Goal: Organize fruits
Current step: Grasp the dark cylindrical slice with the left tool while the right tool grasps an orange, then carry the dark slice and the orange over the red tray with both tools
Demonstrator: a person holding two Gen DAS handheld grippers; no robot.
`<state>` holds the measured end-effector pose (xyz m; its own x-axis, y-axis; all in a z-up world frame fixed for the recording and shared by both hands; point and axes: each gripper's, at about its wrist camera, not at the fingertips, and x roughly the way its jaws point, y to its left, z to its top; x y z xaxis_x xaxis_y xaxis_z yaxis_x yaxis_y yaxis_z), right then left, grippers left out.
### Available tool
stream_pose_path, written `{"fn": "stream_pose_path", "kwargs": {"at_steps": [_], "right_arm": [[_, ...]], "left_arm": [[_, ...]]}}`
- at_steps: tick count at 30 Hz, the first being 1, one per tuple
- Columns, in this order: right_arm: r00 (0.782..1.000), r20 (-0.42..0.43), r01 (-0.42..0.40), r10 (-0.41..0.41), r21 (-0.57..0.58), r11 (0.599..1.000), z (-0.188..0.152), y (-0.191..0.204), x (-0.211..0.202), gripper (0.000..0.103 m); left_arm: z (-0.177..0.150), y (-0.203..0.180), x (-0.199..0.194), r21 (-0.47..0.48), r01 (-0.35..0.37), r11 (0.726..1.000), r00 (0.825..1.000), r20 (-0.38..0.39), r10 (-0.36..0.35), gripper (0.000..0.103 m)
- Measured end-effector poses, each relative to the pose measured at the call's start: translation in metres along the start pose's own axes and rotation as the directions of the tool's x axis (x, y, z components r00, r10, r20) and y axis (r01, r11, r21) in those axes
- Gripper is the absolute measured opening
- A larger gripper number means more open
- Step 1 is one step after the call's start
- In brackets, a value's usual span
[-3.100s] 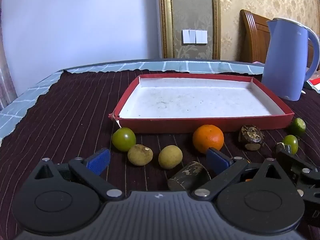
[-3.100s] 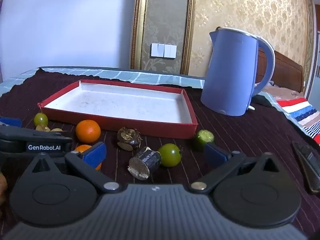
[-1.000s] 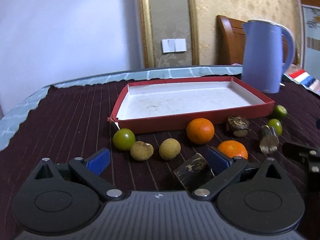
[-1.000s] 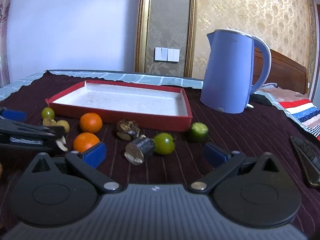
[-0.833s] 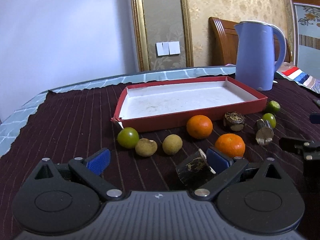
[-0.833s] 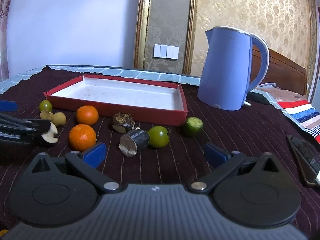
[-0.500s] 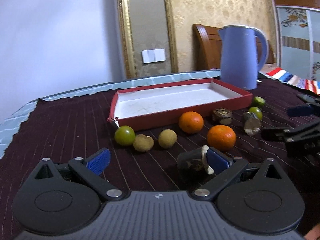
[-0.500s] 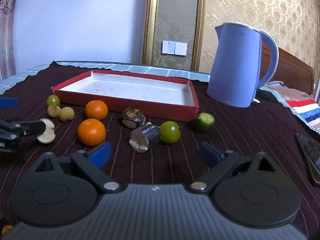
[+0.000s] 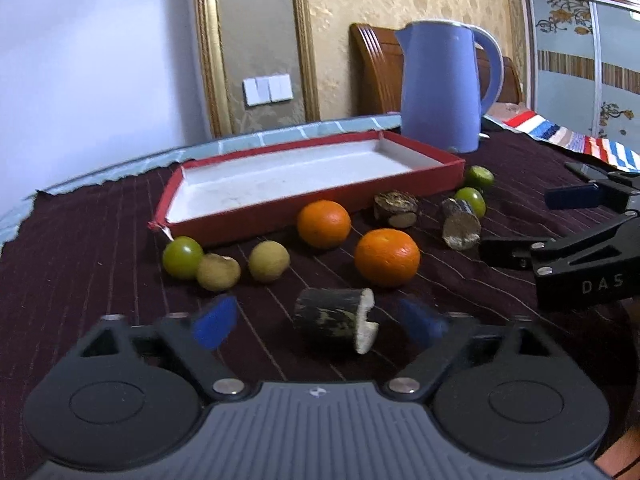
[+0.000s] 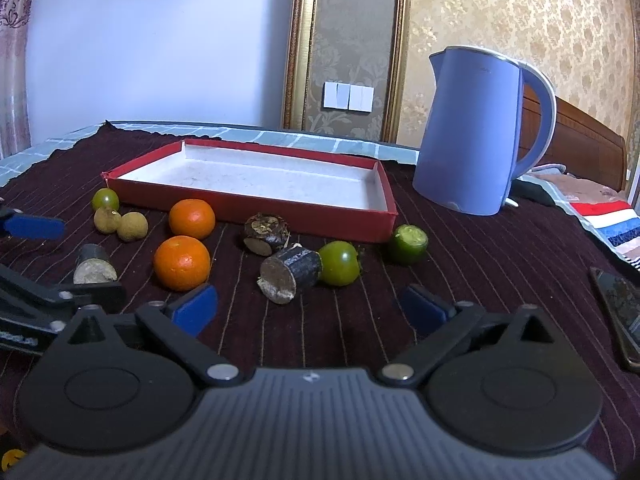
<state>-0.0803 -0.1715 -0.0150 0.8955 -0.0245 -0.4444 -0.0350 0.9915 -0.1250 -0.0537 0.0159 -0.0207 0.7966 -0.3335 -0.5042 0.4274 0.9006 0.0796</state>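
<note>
Closest in, the left gripper (image 9: 318,322) has its jaws spread wide with a dark stubby cut piece (image 9: 335,326) (looks like a chunk of sugarcane, pale cut end to the right) lying on the cloth between the blue pads, not pinched. I'd say that's the step in hand: square the pads on the dark curved sides, not the crumbly cut face, and close slow so it doesn't roll.

The right gripper (image 10: 310,308) is also wide open and holding nothing, with bare striped cloth in front of it. Just past it sit another cut piece (image 10: 290,274) touching a green fruit (image 10: 339,263), and a trimmed green one (image 10: 408,244) near the tray corner.

Middle ground: two oranges (image 9: 387,257), a pair of longans (image 9: 269,261) and a small green fruit (image 9: 183,257), all loose in front of the tray.

The red tray (image 10: 256,208) has nothing in it, so there's loads of landing room. Its front wall is the thing to clear: lift over it, don't drag. The blue kettle (image 10: 476,132) stands just beyond the tray's right end, and a phone (image 10: 618,304) lies at the far right edge, so I'd keep swings away from there.
</note>
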Motion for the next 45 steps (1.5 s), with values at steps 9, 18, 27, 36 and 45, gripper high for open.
{"fn": "stream_pose_path", "kwargs": {"at_steps": [9,18,27,36,45], "right_arm": [[1.000,0.003,-0.015,0.015,-0.017,1.000,0.000,0.005,0.000,0.098],[0.988,0.019,-0.155,0.156,-0.059,0.986,0.006,0.023,-0.005,0.092],[0.971,-0.107,-0.228,0.216,-0.122,0.966,0.028,0.057,0.037,0.068],[0.958,-0.155,-0.255,0.239,-0.092,0.963,0.027,0.062,0.053,0.038],[0.980,-0.051,-0.192,0.192,0.012,0.981,0.043,0.042,0.034,0.038]], "left_arm": [[0.001,0.010,0.001,-0.082,0.071,0.994,0.996,-0.039,-0.074,0.041],[0.006,0.020,-0.009,-0.108,-0.027,0.994,1.000,-0.004,0.027,0.041],[0.009,0.030,-0.011,-0.096,-0.140,0.985,0.990,0.006,0.142,0.041],[0.010,0.031,-0.006,-0.111,-0.173,0.979,0.985,-0.007,0.174,0.041],[0.032,0.024,0.002,-0.142,-0.213,0.967,0.977,-0.007,0.214,0.041]]}}
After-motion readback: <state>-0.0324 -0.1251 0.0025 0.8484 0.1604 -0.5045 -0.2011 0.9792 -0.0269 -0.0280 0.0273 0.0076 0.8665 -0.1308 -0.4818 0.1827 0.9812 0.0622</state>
